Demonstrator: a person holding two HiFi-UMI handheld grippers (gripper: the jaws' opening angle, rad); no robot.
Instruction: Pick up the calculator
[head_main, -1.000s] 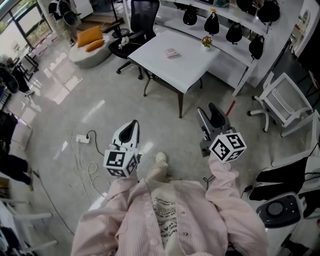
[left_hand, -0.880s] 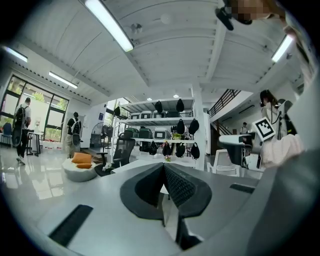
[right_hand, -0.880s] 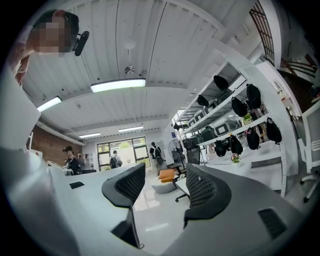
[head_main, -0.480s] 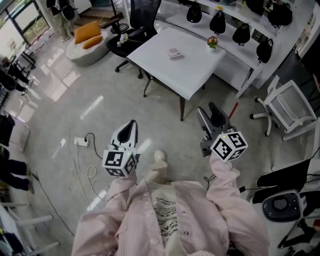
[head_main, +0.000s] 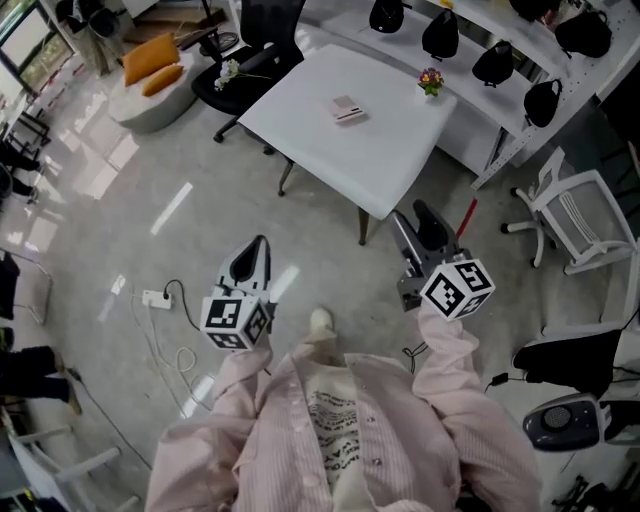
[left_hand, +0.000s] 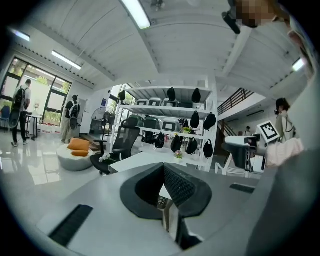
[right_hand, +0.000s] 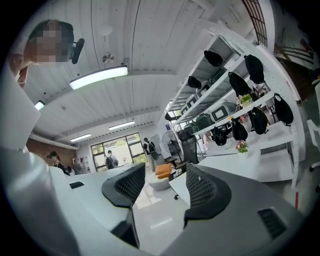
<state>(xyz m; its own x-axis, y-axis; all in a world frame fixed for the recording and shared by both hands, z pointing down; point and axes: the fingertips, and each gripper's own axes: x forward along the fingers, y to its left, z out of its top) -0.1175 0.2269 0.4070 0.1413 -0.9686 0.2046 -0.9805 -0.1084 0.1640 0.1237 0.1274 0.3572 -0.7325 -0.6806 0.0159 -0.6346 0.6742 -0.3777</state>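
**Calculator on table, both tongs clear of it**

I note the white table (head_main: 380, 150) across the upper centre of the head view. Below it at right, the right gripper (head_main: 415, 222) has just been opening, its jaws spread on nothing. At lower left, the left gripper (head_main: 254, 252) is pressed together, empty. The calculator (head_main: 346, 107) lies flat on the tabletop, well apart from both
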